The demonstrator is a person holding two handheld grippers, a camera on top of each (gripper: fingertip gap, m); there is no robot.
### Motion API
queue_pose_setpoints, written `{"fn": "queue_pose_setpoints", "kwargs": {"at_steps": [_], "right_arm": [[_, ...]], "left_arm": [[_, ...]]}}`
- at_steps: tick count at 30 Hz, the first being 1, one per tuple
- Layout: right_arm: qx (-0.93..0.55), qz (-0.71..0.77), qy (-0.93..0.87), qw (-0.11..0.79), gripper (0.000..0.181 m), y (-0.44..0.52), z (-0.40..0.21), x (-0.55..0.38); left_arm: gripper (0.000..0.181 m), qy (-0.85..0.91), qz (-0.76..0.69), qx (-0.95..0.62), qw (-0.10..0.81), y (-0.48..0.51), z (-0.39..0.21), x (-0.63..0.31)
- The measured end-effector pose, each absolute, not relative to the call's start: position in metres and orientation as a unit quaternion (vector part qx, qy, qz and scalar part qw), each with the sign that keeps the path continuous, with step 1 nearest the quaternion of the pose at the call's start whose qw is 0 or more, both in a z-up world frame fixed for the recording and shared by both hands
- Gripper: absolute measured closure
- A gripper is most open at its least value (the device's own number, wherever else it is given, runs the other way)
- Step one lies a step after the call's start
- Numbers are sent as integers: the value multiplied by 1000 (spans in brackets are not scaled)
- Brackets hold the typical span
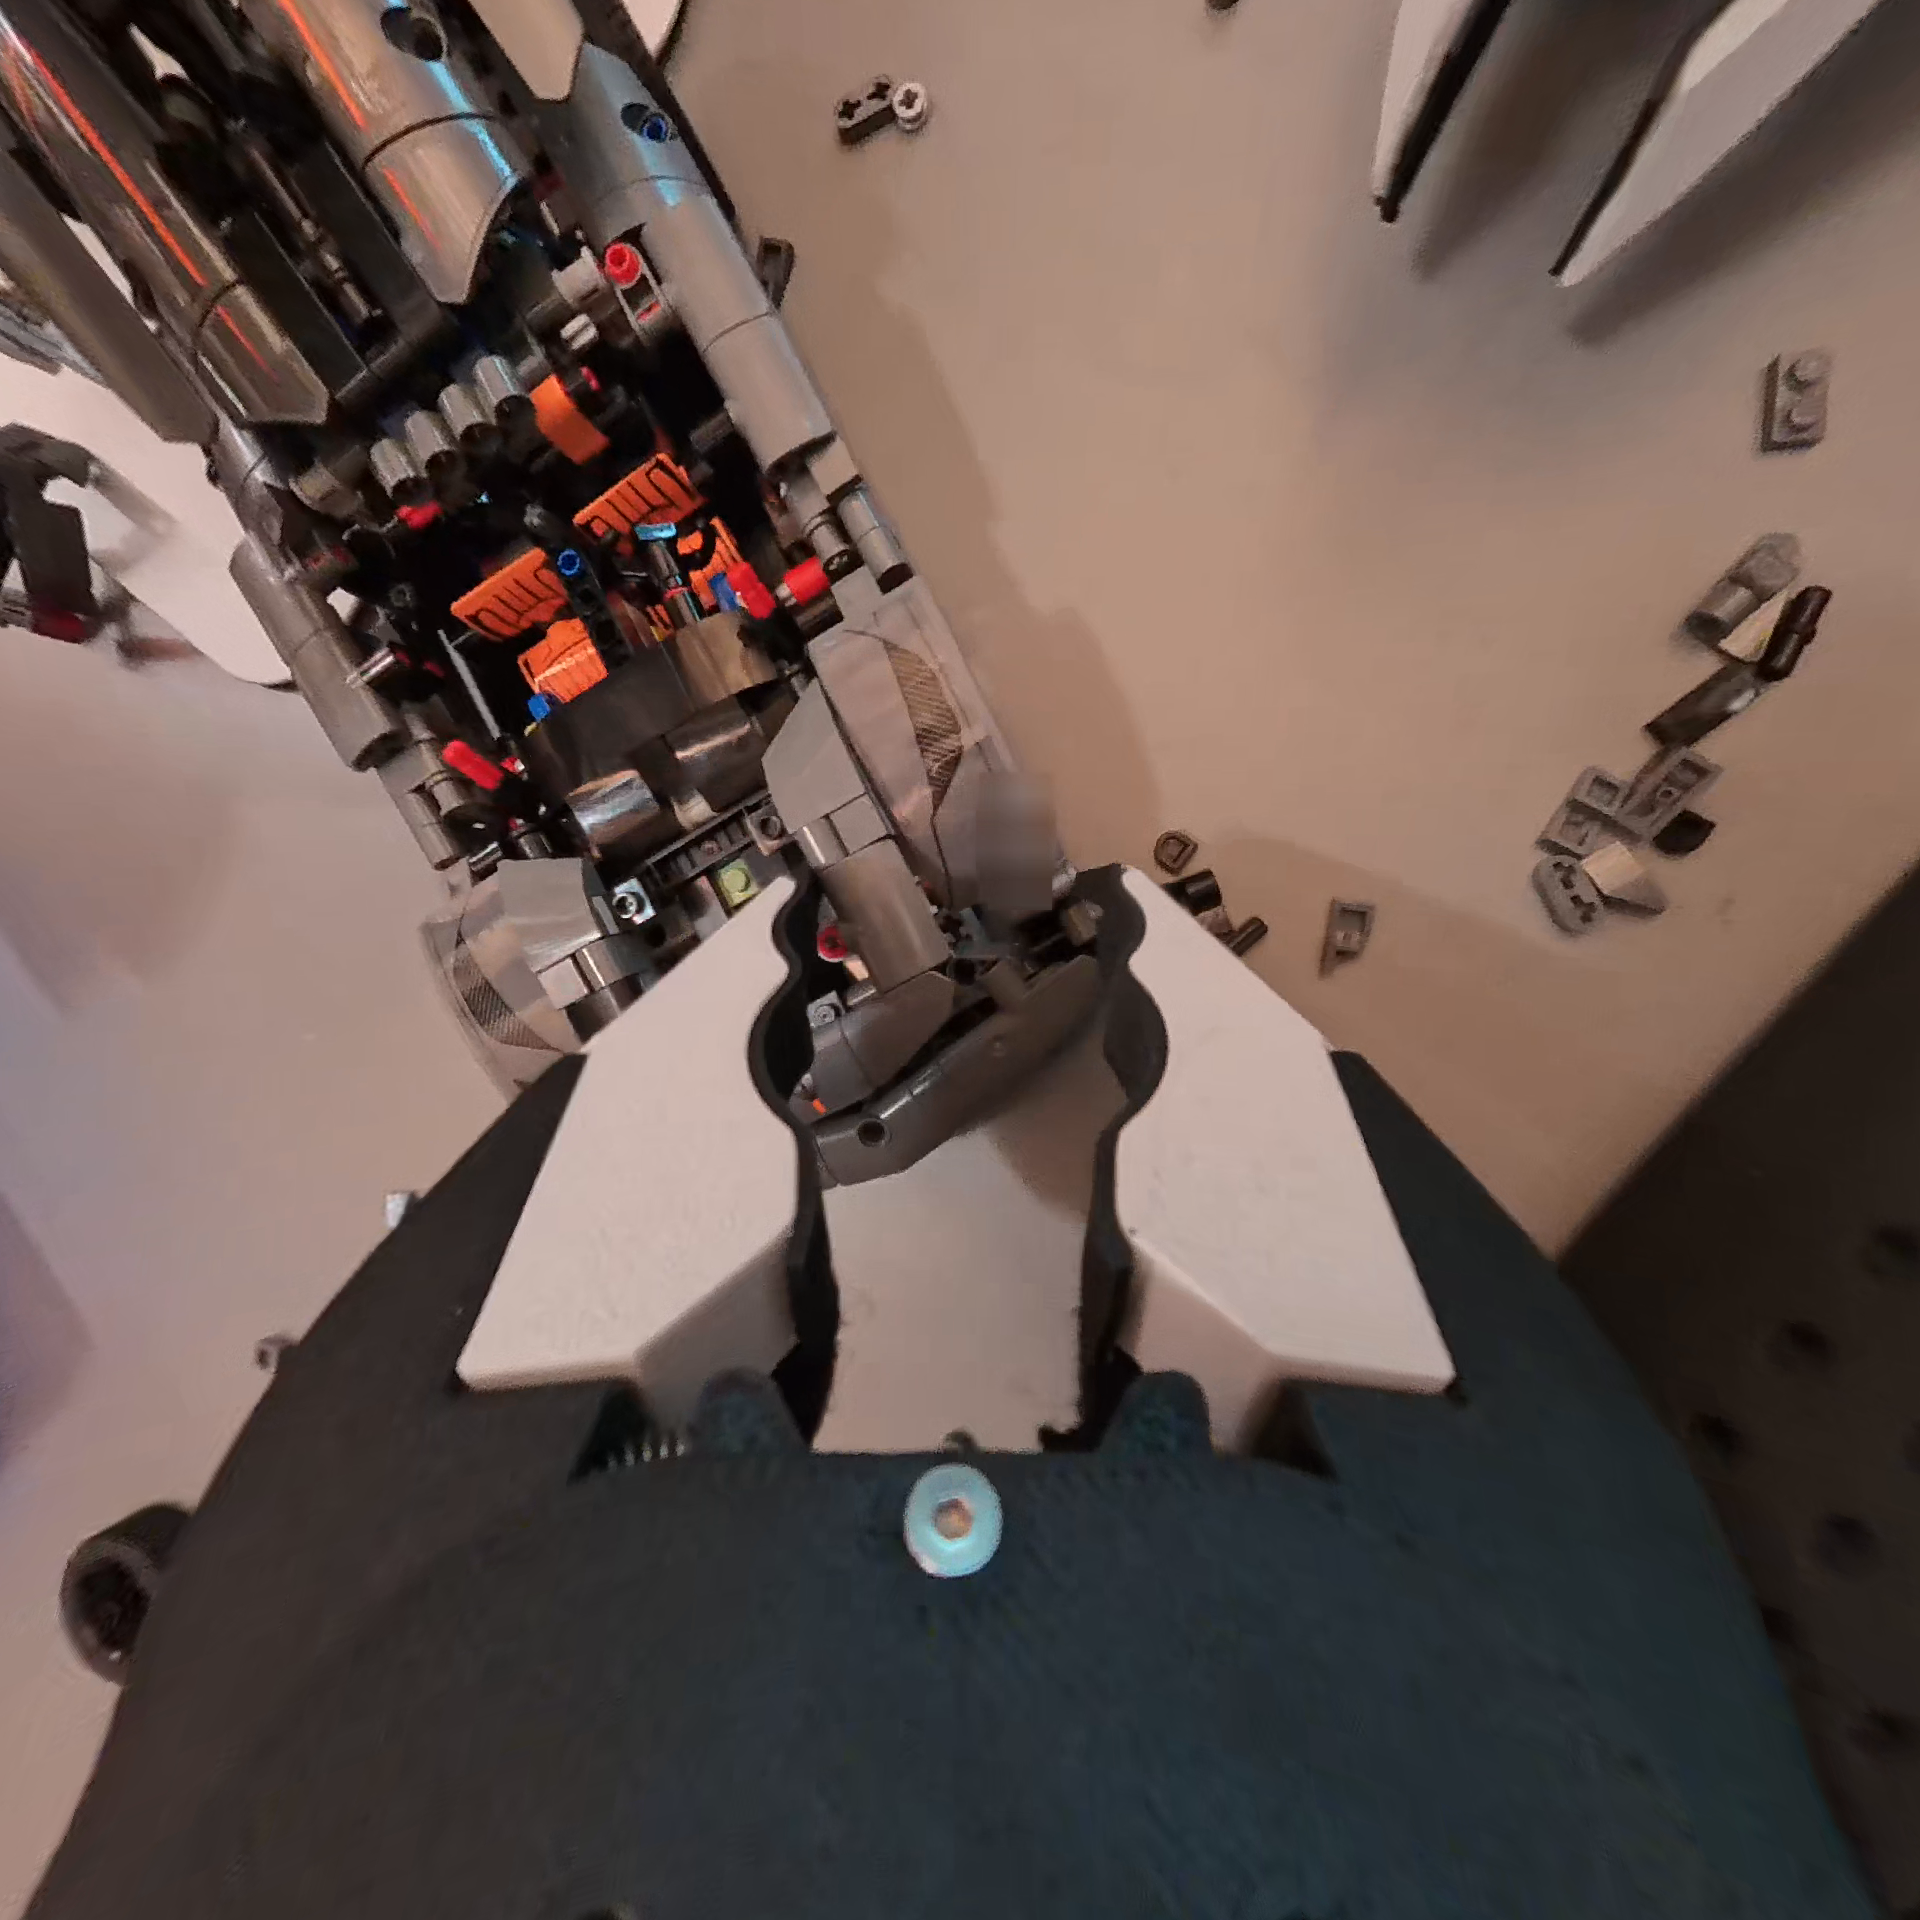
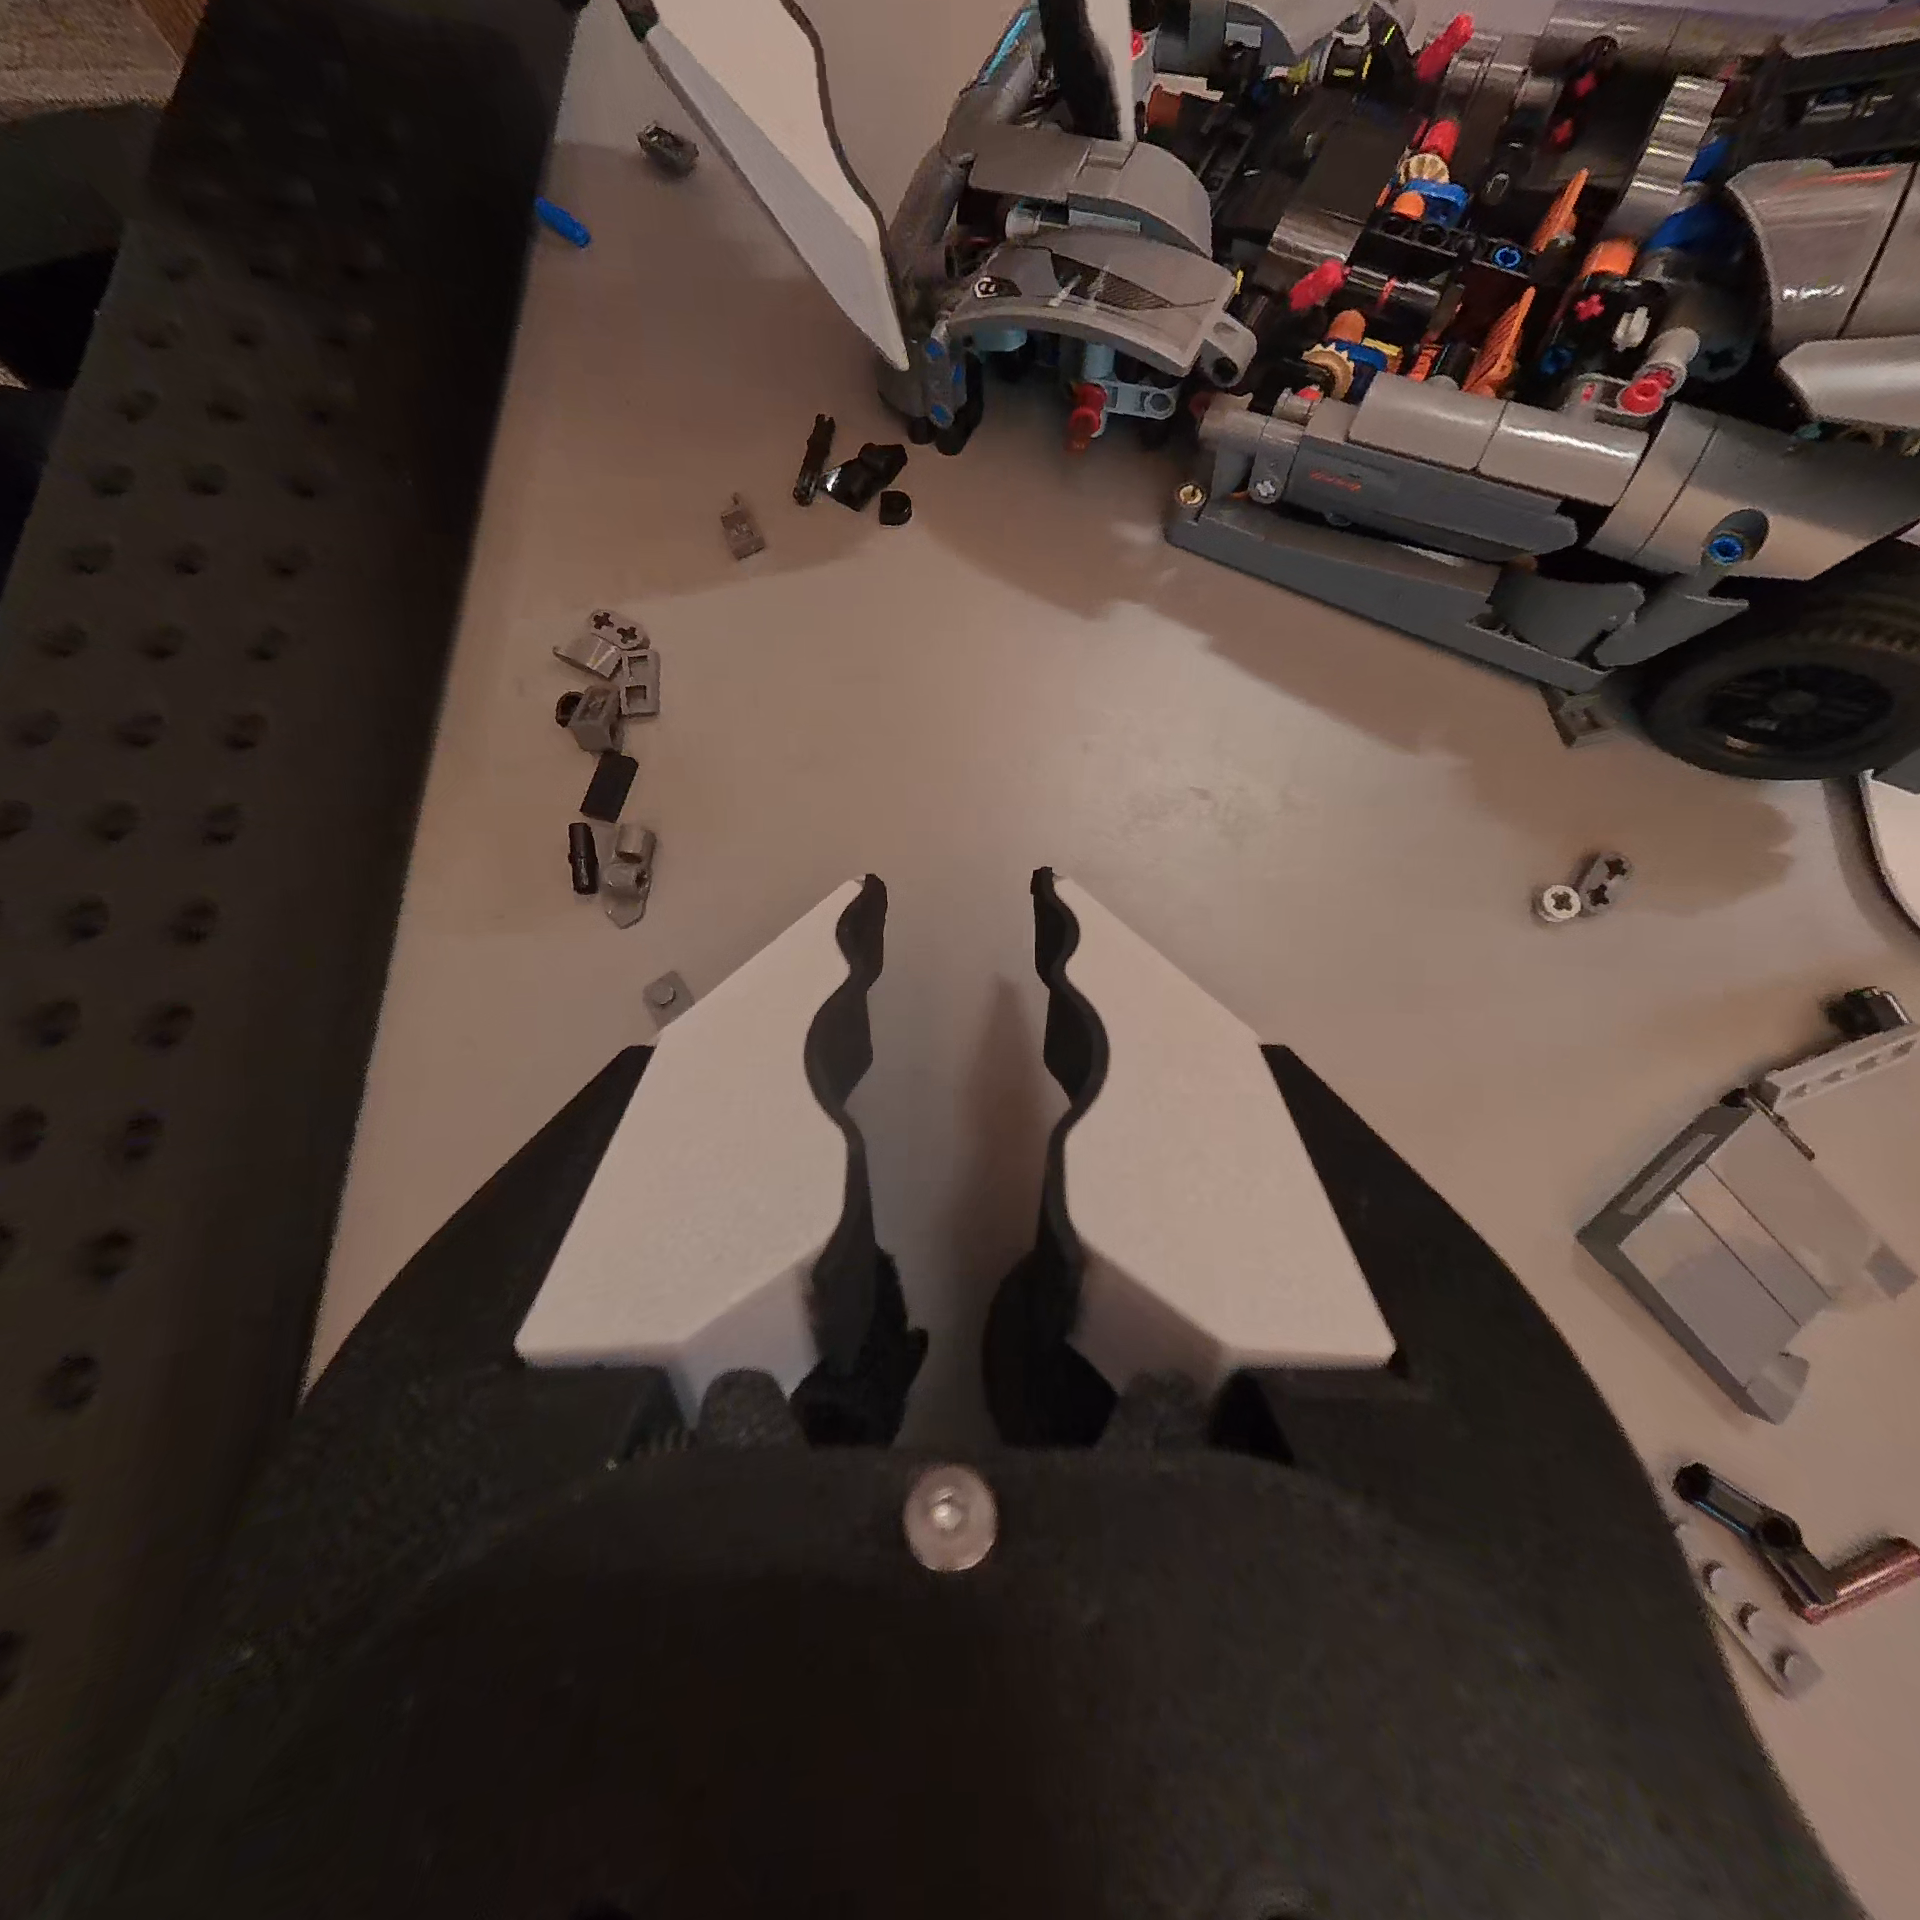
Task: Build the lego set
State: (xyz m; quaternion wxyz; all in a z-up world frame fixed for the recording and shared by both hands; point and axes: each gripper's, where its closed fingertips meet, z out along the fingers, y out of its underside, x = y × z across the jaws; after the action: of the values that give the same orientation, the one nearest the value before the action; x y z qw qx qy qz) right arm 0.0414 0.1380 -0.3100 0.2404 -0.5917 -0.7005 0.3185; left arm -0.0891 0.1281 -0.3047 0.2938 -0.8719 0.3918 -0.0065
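The grey lego car stood on the pale bench, its front corner clamped between the fingers of the left hand-held gripper. The right hand-held gripper hung open and empty above bare bench, loose grey pieces nearby.

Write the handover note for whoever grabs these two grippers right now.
Left gripper: closed around the front corner of the grey Lego car, steadying it.
Right gripper: open, empty, hovering over bare table.
Done: most of the bodywork is on; the middle is open, orange and red parts showing.
Left: loose grey and black pieces, a grey panel assembly, and small beams to fit.
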Motion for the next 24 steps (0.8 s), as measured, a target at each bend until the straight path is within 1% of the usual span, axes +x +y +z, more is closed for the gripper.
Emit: {"fn": "queue_pose_setpoints", "kwargs": {"at_steps": [2,6,11,16,19,21,24], "right_arm": [[-590,317,-702,241,155,137,-309,41],[-590,317,-702,243,155,137,-309,41],[-591,315,-701,244,155,138,-309,42],[-591,315,-701,245,155,138,-308,43],[-589,315,-703,245,155,137,-308,43],[-589,313,-704,243,155,136,-308,43],[-589,312,-705,242,155,136,-309,43]], "left_arm": [[125,383,-11,-876,292,130,-306,-89],[129,349,-32,-887,300,137,-310,-79],[132,369,9,-880,299,140,-311,-83],[133,381,-1,-882,279,130,-310,-97],[134,380,-34,-887,260,117,-308,-106],[137,381,-52,-886,260,111,-305,-111],[149,390,-40,-880,269,106,-299,-121]]}}
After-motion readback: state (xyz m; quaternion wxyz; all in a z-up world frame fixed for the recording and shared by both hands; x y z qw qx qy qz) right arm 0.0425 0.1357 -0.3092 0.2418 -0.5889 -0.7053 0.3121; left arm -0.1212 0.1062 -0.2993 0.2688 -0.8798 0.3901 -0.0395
